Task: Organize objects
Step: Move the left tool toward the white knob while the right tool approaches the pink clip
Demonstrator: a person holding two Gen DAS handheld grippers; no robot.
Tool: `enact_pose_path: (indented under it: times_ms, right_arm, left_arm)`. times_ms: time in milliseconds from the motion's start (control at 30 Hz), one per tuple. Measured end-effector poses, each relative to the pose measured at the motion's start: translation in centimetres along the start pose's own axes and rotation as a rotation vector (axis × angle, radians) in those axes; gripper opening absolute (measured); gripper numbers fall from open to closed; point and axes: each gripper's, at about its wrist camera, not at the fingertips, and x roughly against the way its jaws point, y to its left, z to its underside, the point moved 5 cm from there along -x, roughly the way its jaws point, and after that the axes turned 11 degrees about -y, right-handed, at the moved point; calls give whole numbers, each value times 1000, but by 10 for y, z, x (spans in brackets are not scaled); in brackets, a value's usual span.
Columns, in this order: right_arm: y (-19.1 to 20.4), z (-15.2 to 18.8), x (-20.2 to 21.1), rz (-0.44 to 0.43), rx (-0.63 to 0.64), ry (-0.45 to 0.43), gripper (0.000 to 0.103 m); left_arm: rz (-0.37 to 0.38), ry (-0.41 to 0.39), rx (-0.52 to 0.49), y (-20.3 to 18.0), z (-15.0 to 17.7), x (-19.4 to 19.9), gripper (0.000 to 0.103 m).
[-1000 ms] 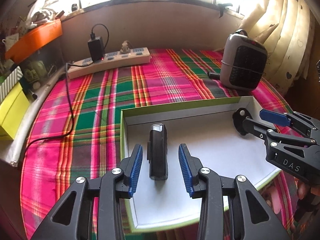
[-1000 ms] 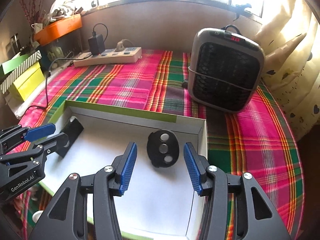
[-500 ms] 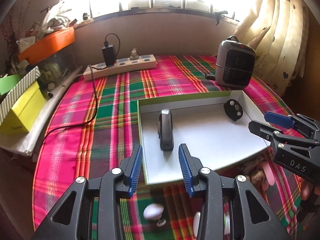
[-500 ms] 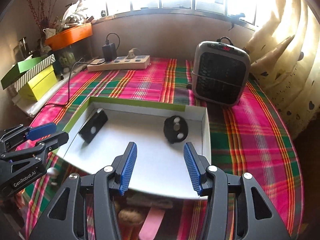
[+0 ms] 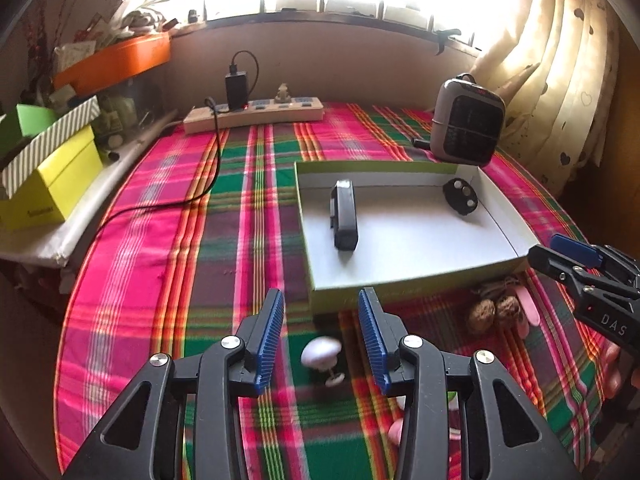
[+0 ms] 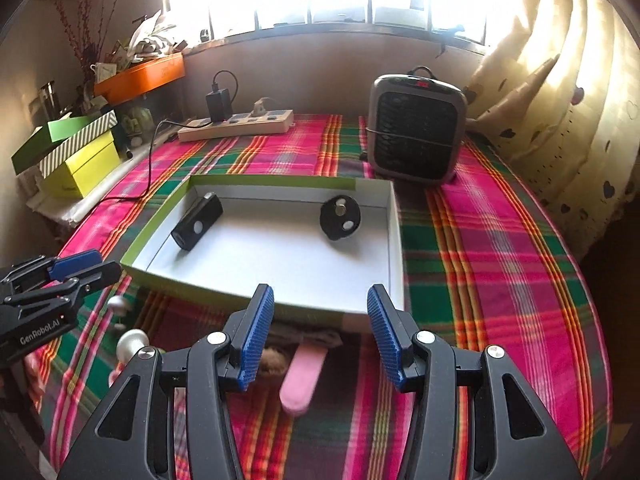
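1. Both sets of tongs: black plastic arms, blue ribbed pads. Left gripper (image 5: 320, 334) gaping wide, holding nothing. Right gripper (image 6: 320, 334) same: wide gap, nothing between the pads.
2. Shallow cardboard tray (image 5: 404, 282), green outside, matte white inside, sits flat on the plaid cloth (image 5: 160, 240), a woven pink/green/red check.
3. In the tray: black rectangular block (image 5: 344, 216), glossy, lying near the left wall; black oval disc (image 5: 461, 197) with two pale round spots, in the far right corner, apparently leaning on the wall.
4. Outside the tray, on the cloth at its near edge: white mushroom-shaped knob (image 5: 322, 354), motion-blurred, below the left pads; flat pink strip (image 6: 302, 376) with rounded ends between the right pads; two brown wrinkled walnut-like lumps (image 5: 494, 312) beside it.
5. Background: beige power strip (image 5: 254, 114) with black adapter, grey rounded fan heater (image 5: 466, 126) with dark grille, yellow-green box (image 5: 52, 184).
6. Versus 1.0 s ago: both grippers have pulled back and up; the pads no longer straddle the block and disc, and now sit past the tray's near edge. Tray contents unmoved. Knob, strip and lumps have come into view.
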Motion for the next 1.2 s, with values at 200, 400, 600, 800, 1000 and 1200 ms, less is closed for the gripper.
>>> enact_pose_path:
  times_ms: [200,400,600,800,1000,1200]
  right_arm:
    - [-6,14,12,12,-21,-2,51]
    - [-10,27,18,16,-35,4,52]
    - [-11,36,20,8,-44,13,52]
    - [-10,47,21,-7,-55,31,53]
    - [-10,52,19,-19,-59,52,55]
    - [-4,52,9,-27,-43,72,56]
  left_arm:
    - [12,2,26,7,13,10,40]
    - [15,14,46,14,28,18,40]
    - [23,27,51,17,37,19,41]
    - [41,53,44,13,44,12,41]
    - [52,66,44,9,45,5,41]
    - [45,77,40,9,46,-2,41]
